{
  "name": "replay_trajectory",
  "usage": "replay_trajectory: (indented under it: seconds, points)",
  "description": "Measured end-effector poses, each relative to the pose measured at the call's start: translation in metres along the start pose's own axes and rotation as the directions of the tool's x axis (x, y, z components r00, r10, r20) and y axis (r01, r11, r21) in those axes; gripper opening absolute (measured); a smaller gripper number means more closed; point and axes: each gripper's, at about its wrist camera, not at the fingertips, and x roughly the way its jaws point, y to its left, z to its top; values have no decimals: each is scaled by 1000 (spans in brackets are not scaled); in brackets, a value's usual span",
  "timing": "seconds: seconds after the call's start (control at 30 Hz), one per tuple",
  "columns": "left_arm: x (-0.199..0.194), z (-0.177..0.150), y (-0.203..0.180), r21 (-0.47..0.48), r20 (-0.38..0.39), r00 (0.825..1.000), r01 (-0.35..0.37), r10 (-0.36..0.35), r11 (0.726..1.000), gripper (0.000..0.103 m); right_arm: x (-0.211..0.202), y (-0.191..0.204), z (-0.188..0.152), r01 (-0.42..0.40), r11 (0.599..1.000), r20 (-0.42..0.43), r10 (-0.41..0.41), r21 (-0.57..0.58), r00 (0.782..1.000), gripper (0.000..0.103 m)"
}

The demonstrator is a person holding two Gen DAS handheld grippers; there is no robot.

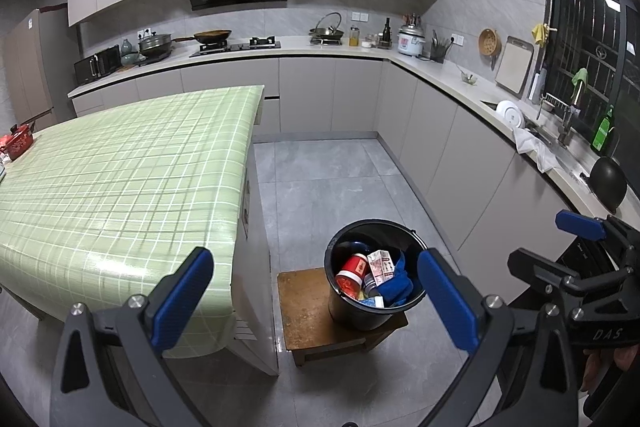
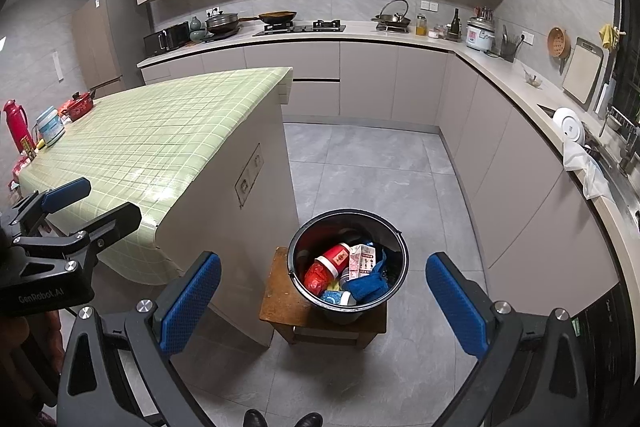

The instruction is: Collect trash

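Observation:
A black bucket (image 1: 374,311) stands on a low wooden stool (image 1: 304,311) beside the table; it also shows in the right wrist view (image 2: 396,269). It holds trash: a red cup (image 1: 354,267), a milk carton (image 1: 382,265), a blue cloth (image 1: 394,285) and other bits. My left gripper (image 1: 316,303) is open and empty, above and in front of the bucket. My right gripper (image 2: 322,301) is open and empty, also above the bucket. Each gripper shows at the edge of the other's view.
A table with a green checked cloth (image 1: 120,179) is to the left, with a red pot (image 2: 80,105), a red flask (image 2: 16,125) and a tub (image 2: 50,127) at its far end. Counters with cookware and a sink (image 2: 600,147) run along the back and right.

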Motion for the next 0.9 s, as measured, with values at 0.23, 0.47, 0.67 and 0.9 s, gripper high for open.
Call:
replay_trajectory:
  seconds: [0.23,0.47,0.67,0.9]
  points:
    - [0,-1,1,-4,1,1000,-2,2,1000,102,2,-4,1,-7,1000,0,7,-3,1000,103]
    - [-2,-3,-3,-7,11,1000,5,-5,1000,102,4,-6,0,-12,1000,-3,12,-6,1000,103]
    - [-3,-7,-6,0,37,999,20,-20,1000,102,6,-6,0,-7,1000,-6,7,-7,1000,103]
    - [0,-9,-7,-12,19,999,27,-26,1000,102,6,-14,-4,-1,1000,-13,1,-2,1000,103]
